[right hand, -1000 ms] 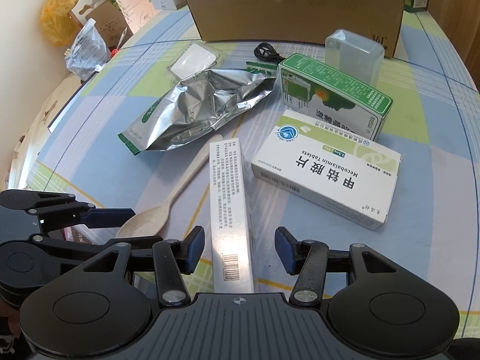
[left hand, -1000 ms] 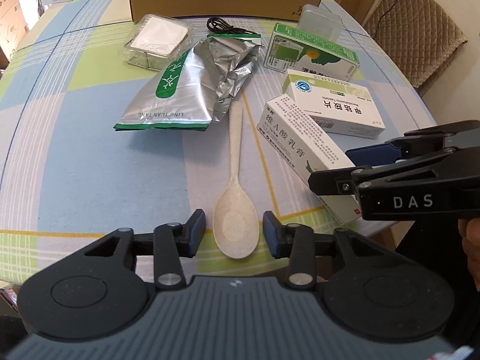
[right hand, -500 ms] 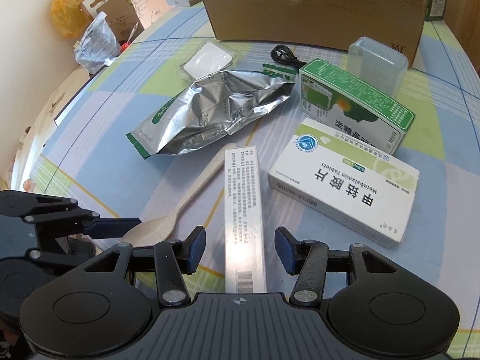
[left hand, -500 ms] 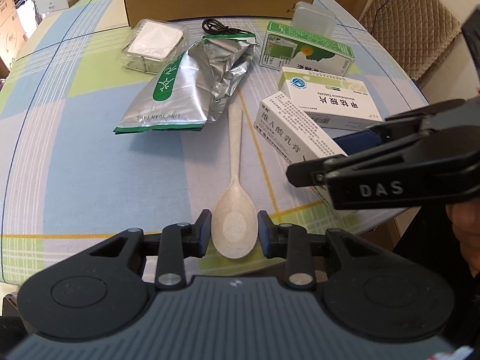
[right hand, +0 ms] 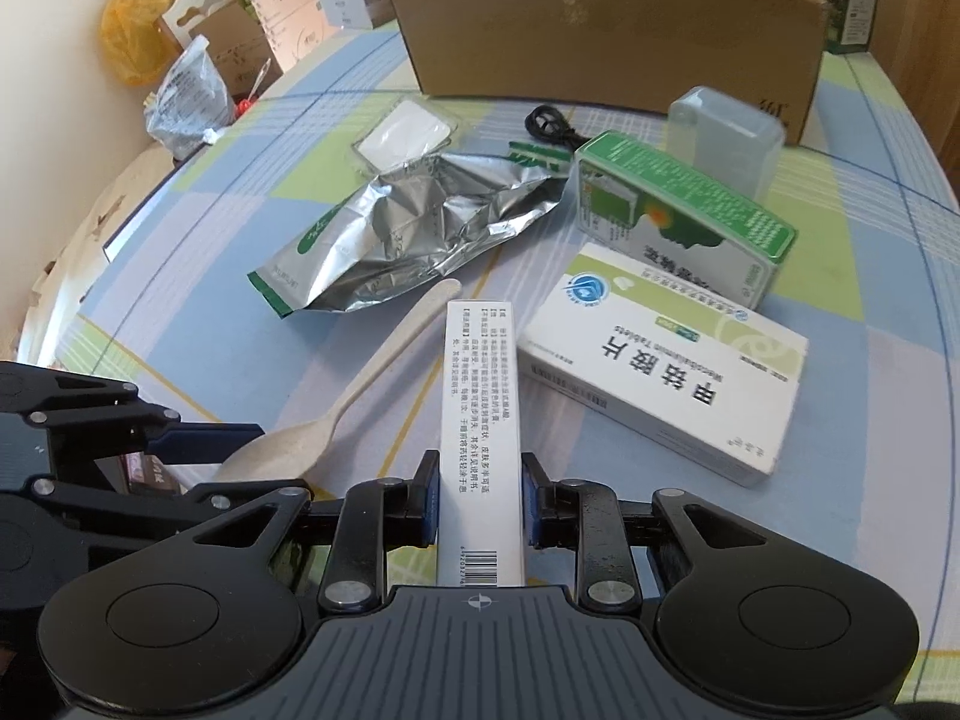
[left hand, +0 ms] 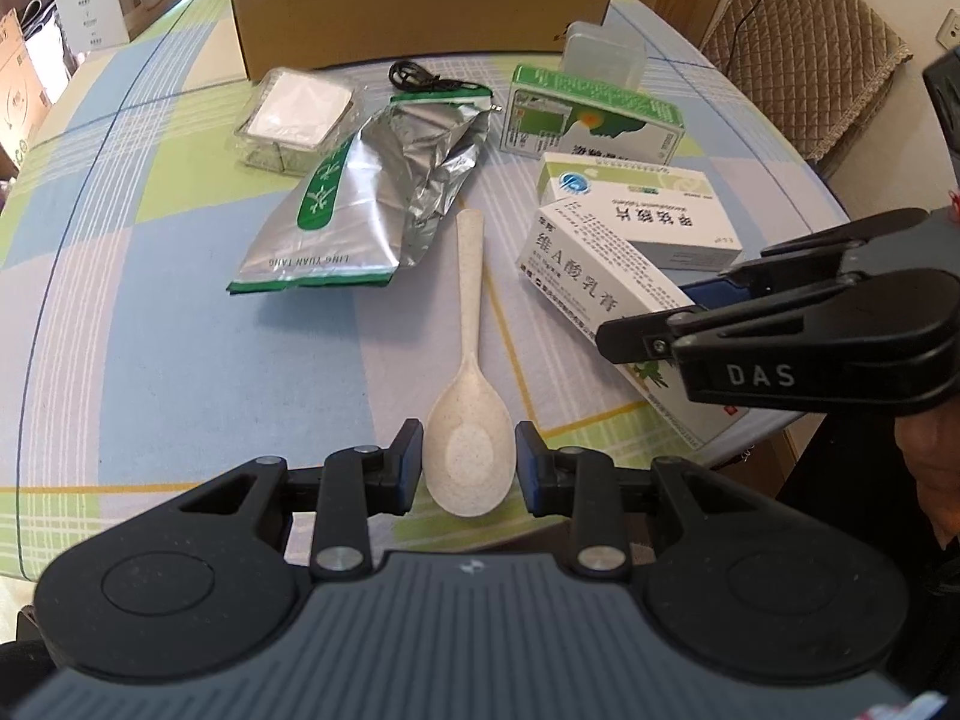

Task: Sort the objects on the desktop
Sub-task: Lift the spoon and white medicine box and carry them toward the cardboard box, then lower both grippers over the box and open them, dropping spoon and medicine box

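At the bench's [left hand: 180, 330] near edge, my left gripper [left hand: 468, 468] brackets the spoon's [left hand: 469, 420] bowl, jaws just beside it; contact is unclear. My right gripper [right hand: 478, 504] clamps the narrow box [right hand: 477, 420] there.

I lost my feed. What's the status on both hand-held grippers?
Left hand-held gripper closed on spoon bowl. Right hand-held gripper clamps narrow white box. Nothing blocking.

left gripper [left hand: 469, 467]: closed to spoon-width | right gripper [right hand: 478, 498]: clamped
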